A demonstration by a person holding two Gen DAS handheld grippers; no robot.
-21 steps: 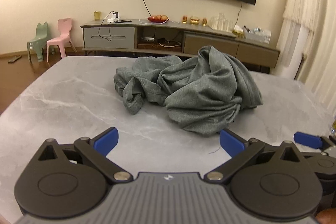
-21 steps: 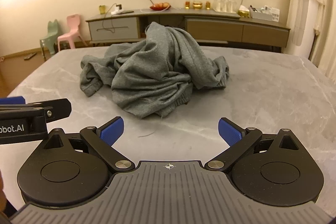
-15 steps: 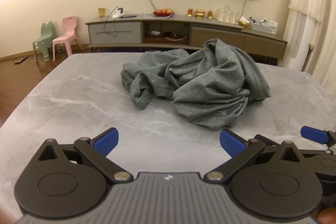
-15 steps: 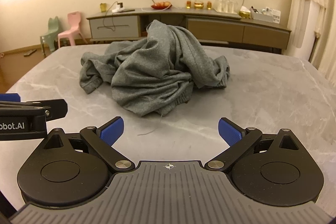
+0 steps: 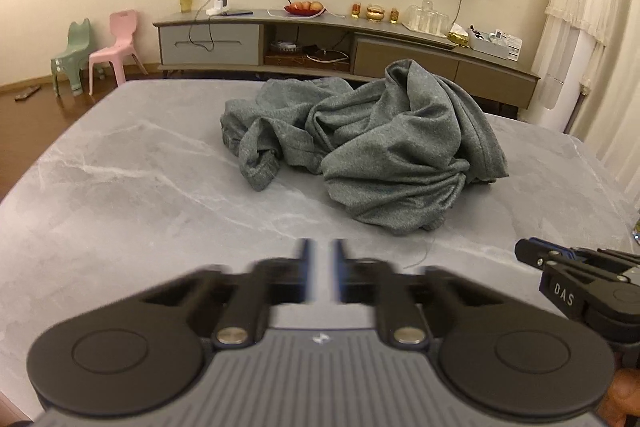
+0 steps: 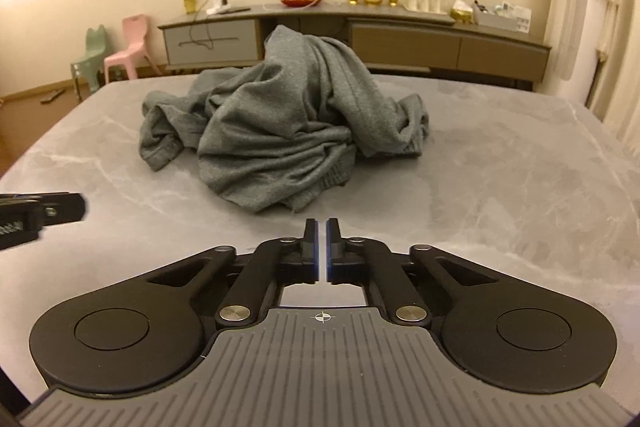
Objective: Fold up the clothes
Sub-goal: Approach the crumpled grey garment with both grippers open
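Grey garment (image 5: 372, 151) is seen crumpled in one heap on the marble bench (image 5: 120, 187), unfolded. Left hand-held gripper (image 5: 320, 267) is clenched on nothing, blurred; right hand-held gripper (image 6: 322, 241) is likewise closed and empty. For a clean start, both would need reopening, and a hem or cuff should be sought before lifting, not a bunched middle. Heap lies at 1 o'clock of the left gripper, 11 o'clock of the right, near, untouched.

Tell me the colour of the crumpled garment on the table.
Plain heathered grey garment, no print visible; the right wrist view shows it best.
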